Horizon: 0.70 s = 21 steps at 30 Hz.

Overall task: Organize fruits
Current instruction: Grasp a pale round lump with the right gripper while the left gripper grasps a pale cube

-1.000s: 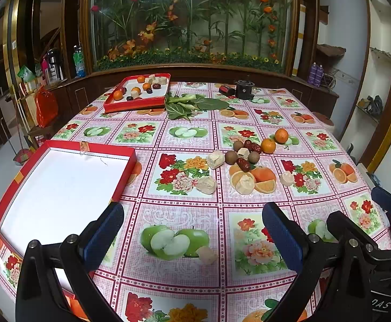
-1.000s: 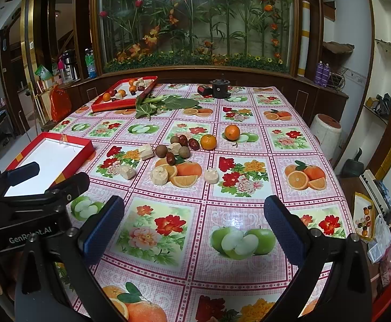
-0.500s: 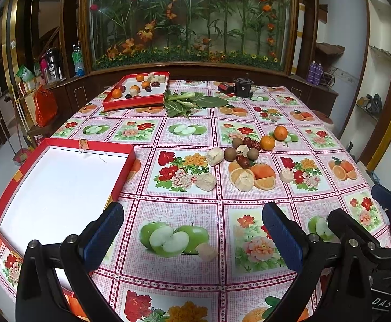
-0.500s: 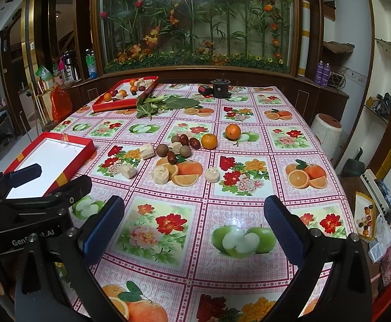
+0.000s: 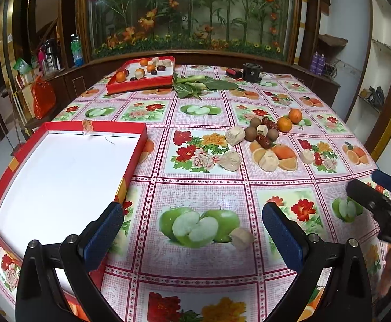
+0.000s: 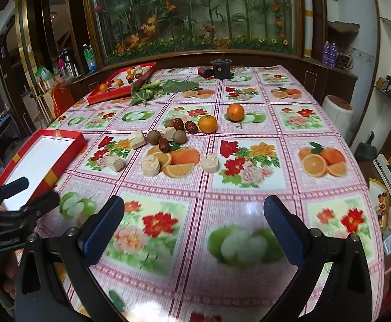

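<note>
Both grippers hover above the fruit-print tablecloth (image 5: 195, 187) with fingers spread wide and nothing between them. The left gripper (image 5: 192, 230) fills the bottom of its view; a lone pale cake piece (image 5: 241, 238) lies in the gap between its blue pads, nearer the right pad but apart from it, on a printed green apple. The empty red tray (image 5: 61, 171) with its white floor sits at the left of that frame, its near corner just behind the left pad.

The right gripper (image 6: 194, 225) is likewise released, with only bare cloth between its fingers. The fruit cluster lies well beyond both sets of fingertips, at centre frame: two oranges (image 6: 207, 123), brown round fruits (image 6: 153, 136), red dates (image 6: 190, 127) and pale cake pieces (image 6: 150, 165). A second red tray (image 5: 141, 76) holding fruit stands at upper left, leafy greens (image 5: 200, 84) beside it
</note>
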Each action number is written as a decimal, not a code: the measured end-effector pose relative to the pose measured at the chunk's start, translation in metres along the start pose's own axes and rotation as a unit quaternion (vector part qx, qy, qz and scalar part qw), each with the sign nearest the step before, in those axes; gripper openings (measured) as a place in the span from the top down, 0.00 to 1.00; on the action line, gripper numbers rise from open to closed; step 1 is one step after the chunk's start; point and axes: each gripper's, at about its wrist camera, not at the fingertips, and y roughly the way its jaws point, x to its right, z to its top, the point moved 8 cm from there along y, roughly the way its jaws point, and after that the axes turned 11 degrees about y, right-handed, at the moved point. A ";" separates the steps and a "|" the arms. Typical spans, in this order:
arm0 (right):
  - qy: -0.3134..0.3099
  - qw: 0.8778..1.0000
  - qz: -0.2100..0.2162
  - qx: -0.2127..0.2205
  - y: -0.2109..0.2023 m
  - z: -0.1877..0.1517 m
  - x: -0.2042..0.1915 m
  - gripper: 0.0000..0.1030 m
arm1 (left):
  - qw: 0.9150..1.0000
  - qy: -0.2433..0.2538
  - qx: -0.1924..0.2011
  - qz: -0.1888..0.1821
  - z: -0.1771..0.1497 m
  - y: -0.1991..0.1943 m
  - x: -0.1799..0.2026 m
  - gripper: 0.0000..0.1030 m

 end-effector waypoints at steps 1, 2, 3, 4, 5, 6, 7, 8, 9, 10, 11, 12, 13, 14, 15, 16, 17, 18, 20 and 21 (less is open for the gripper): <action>-0.001 1.000 -0.003 -0.003 0.009 0.003 0.001 0.03 | 1.000 0.001 -0.001 -0.001 0.000 0.002 -0.001 0.01; 0.000 1.000 -0.006 -0.009 0.019 0.007 -0.001 0.06 | 1.000 0.000 -0.006 -0.003 0.000 0.006 -0.001 0.01; 0.001 1.000 -0.006 -0.015 0.024 0.007 0.005 0.15 | 1.000 -0.001 -0.008 -0.005 0.000 0.009 -0.001 0.01; 0.003 1.000 -0.009 -0.025 0.034 0.010 0.007 0.25 | 1.000 -0.003 -0.013 -0.007 0.000 0.013 -0.002 0.01; 0.006 0.999 -0.016 -0.039 0.048 0.013 0.009 0.29 | 1.000 -0.005 -0.017 -0.008 0.000 0.017 -0.002 0.01; 0.008 0.999 -0.021 -0.050 0.057 0.013 0.013 0.37 | 1.000 -0.007 -0.019 -0.009 -0.001 0.020 -0.003 0.01; 0.009 0.998 -0.025 -0.059 0.067 0.014 0.017 0.43 | 1.000 -0.008 -0.021 -0.009 -0.001 0.024 -0.003 0.01; 0.010 0.998 -0.027 -0.064 0.073 0.015 0.018 0.45 | 1.000 -0.007 -0.022 -0.011 -0.001 0.026 -0.003 0.01; 0.011 0.997 -0.030 -0.069 0.081 0.016 0.019 0.48 | 1.000 -0.005 -0.022 -0.011 -0.001 0.028 -0.002 0.01; 0.011 0.997 -0.033 -0.072 0.088 0.017 0.020 0.49 | 1.000 -0.002 -0.023 -0.010 0.000 0.030 -0.002 0.01; 0.010 0.997 -0.034 -0.074 0.093 0.018 0.020 0.50 | 1.000 0.001 -0.023 -0.010 0.001 0.032 0.000 0.01; 0.008 0.997 -0.032 -0.077 0.098 0.018 0.019 0.56 | 1.000 0.004 -0.022 -0.013 0.003 0.034 0.001 0.01; 0.005 0.996 -0.033 -0.079 0.102 0.018 0.019 0.63 | 1.000 0.007 -0.023 -0.015 0.005 0.036 0.003 0.01; -0.001 0.996 -0.042 -0.076 0.105 0.019 0.019 0.65 | 1.000 0.010 -0.023 -0.017 0.007 0.038 0.006 0.01; -0.011 0.996 -0.053 -0.072 0.107 0.020 0.019 0.74 | 0.999 0.013 -0.022 -0.020 0.009 0.041 0.009 0.01; -0.014 0.996 -0.056 -0.070 0.107 0.021 0.018 0.75 | 0.999 0.017 -0.023 -0.024 0.011 0.043 0.012 0.02; -0.014 0.996 -0.055 -0.070 0.107 0.021 0.019 0.75 | 0.999 0.020 -0.023 -0.028 0.014 0.045 0.016 0.04; -0.016 0.996 -0.054 -0.069 0.107 0.021 0.018 0.75 | 0.999 0.023 -0.024 -0.031 0.016 0.048 0.020 0.05; -0.011 0.996 -0.049 -0.069 0.106 0.021 0.020 0.75 | 0.998 0.029 -0.028 -0.040 0.020 0.056 0.028 0.11; -0.007 0.997 -0.045 -0.069 0.105 0.021 0.020 0.75 | 0.998 0.032 -0.031 -0.046 0.022 0.060 0.032 0.13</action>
